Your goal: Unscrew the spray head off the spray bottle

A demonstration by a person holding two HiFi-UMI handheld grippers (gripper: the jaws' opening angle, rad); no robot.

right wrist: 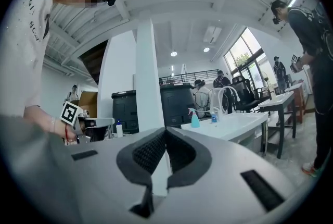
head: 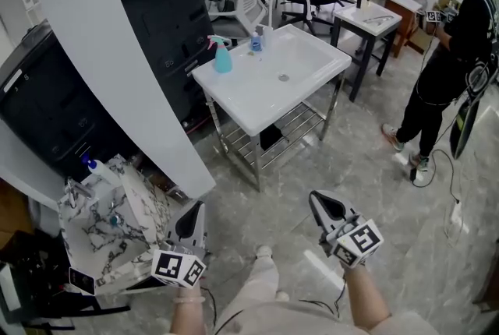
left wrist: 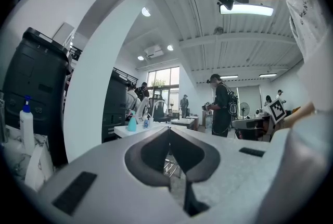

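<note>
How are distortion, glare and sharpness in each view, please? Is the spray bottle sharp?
Head view: even light, mild bending at the edges; the spray bottle small but sharp on the white sink. Left gripper view: strong fisheye, dark corners, glare from the ceiling lamp. Right gripper view: same fisheye, bright window, the spray bottle tiny and soft.

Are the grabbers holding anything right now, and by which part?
Nothing is held. The left gripper and the right gripper are both shut and empty; the spray bottle stands far off on the white sink.
</note>
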